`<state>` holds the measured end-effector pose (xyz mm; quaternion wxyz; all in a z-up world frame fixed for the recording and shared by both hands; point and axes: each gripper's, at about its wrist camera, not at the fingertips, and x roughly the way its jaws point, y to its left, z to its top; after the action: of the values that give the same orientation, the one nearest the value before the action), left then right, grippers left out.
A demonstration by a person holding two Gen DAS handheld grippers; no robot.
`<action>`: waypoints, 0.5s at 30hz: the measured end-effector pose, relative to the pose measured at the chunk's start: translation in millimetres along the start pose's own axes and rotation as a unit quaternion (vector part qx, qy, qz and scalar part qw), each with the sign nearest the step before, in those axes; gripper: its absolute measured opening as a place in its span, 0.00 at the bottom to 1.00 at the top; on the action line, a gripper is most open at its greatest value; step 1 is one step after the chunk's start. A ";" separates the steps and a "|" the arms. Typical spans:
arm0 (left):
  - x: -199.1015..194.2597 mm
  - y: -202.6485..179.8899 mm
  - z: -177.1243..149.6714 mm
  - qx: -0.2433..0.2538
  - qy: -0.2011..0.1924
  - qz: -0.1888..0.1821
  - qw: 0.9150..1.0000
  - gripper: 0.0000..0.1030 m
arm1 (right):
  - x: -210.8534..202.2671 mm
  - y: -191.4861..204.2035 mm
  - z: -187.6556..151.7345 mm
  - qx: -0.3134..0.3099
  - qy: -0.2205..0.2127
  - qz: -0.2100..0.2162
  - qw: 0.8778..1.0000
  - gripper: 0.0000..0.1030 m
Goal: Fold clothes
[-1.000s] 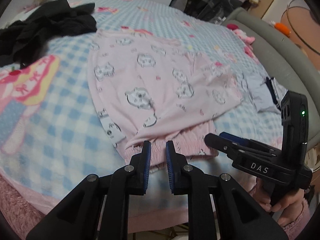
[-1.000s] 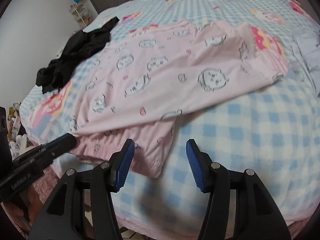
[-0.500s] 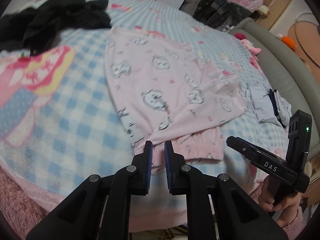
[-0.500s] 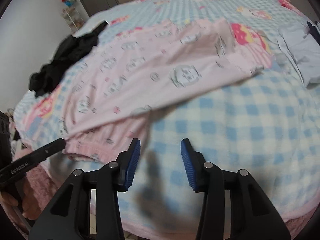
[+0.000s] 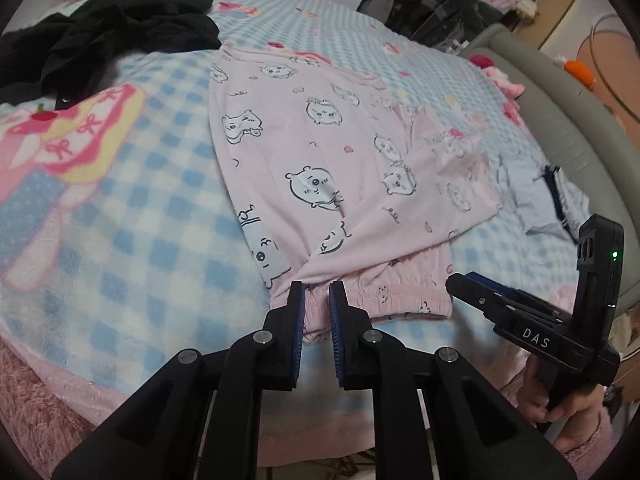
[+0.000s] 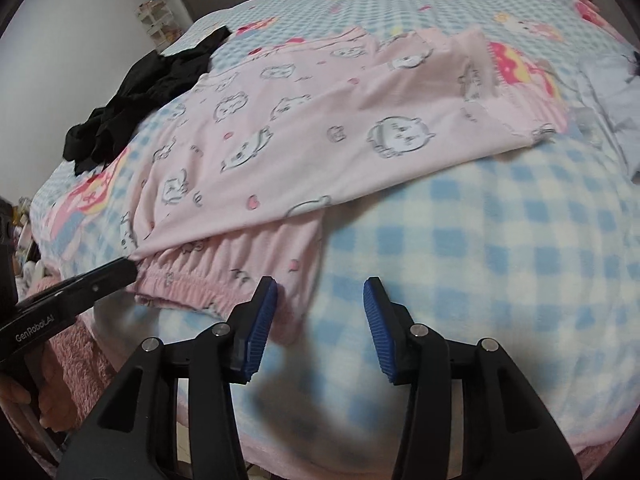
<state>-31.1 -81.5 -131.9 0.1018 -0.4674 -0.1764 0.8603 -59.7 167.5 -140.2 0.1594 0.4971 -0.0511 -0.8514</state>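
**A:** What is the room like?

**B:** There is a big bed with a fluffy blue and white checked blanket [image 5: 132,216]. It has pink cartoon pictures on it. A grey padded bed edge [image 5: 568,136] curves around the far right side. A white wall [image 6: 72,52] is off to the left, with a small shelf in the corner.

**A:** Where are the clothes?

**B:** The pink pajama pants [image 5: 320,168] lie flat on the blanket, right in front of both tongs. They have little cartoon animals on them. The stretchy waist is at the near end, by the tongs. The legs run long, away from the tongs, and lean off to the right. A pile of black clothes [image 5: 108,36] sits far off to the left. A light blue piece [image 5: 536,200] lies off to the right.

**A:** What are the tongs doing?

**B:** The left gripper [image 5: 317,304] is pinching the waist of the pants. The right gripper [image 6: 320,320] has just been closing, but it is spread apart with nothing inside. The corner of the waist is just beside its left finger.
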 end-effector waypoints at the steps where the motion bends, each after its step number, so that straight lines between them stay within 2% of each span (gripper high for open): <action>1: -0.7 -1.2 -0.4 0.000 -0.004 -0.002 1.000 0.14 | -5.0 0.0 0.5 0.005 -0.011 0.007 1.000 0.44; 3: -2.8 -8.2 -1.7 0.014 -0.010 -0.012 1.000 0.14 | -13.5 1.4 1.8 0.009 -0.034 0.020 0.999 0.44; 5: -1.0 -15.6 -2.9 0.023 -0.008 -0.029 0.999 0.16 | -7.7 6.8 1.3 -0.002 -0.025 0.010 1.000 0.44; 7: 2.3 -19.9 -4.0 0.023 -0.001 -0.046 0.999 0.24 | -0.6 12.4 0.5 -0.013 -0.013 -0.003 1.000 0.44; 9: 8.1 -17.5 -4.2 0.010 0.013 -0.041 0.999 0.25 | 6.1 10.8 -3.0 -0.016 0.002 -0.014 1.000 0.44; 12: 3.3 -22.7 -4.6 0.020 0.006 -0.046 0.999 0.25 | -11.2 -4.6 4.9 0.022 -0.011 -0.001 1.000 0.44; 15: -4.2 -46.5 -3.4 0.052 -0.006 -0.118 0.992 0.43 | -39.5 -21.8 14.1 0.043 -0.045 -0.014 0.998 0.45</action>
<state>-25.5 -39.6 -111.9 0.2260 -0.4321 -0.1857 0.8531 -58.7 199.8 -105.7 0.1241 0.4653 -0.0876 -0.8720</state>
